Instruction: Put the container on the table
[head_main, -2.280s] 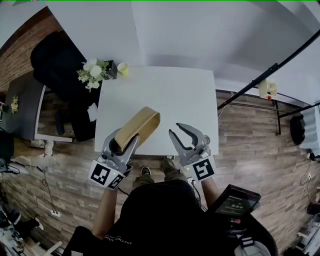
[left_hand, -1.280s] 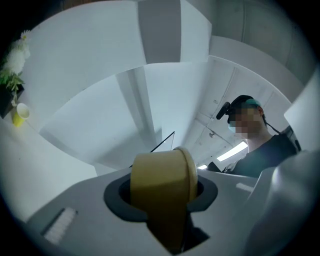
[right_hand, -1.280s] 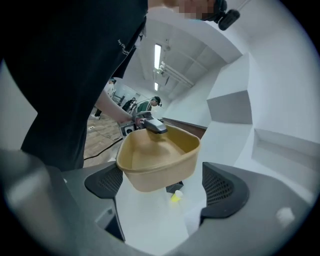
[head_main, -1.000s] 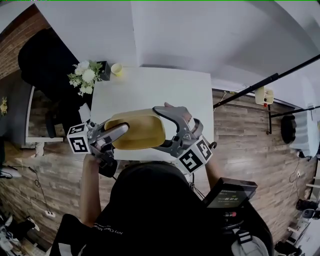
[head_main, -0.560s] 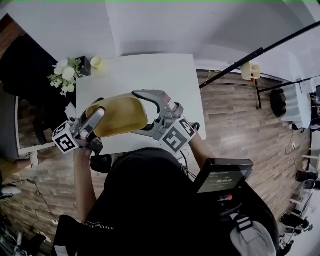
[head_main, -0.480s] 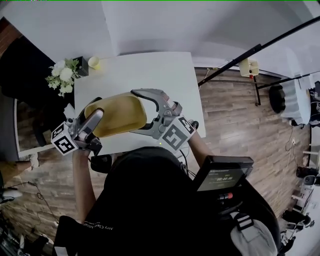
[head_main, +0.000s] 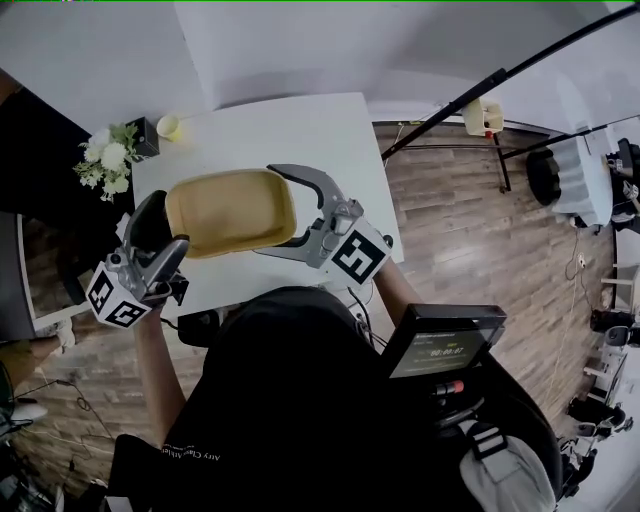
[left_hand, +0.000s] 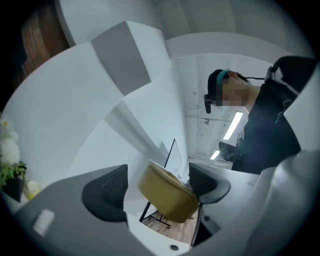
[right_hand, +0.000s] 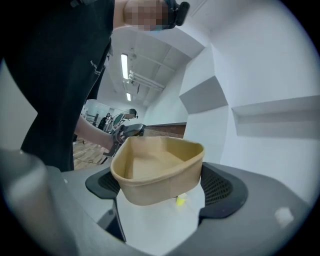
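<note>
Snugly, right gripper's (right_hand: 160, 189) ribbed fingers (right_hand: 220, 187) clasp rounded tan container (right_hand: 156, 167)

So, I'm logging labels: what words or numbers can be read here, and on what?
Screen: pale digits, too blurred to read.
Shirt: white print, too small to read.
Left cube, right cube: black squares only, no words.
Container: no label.
</note>
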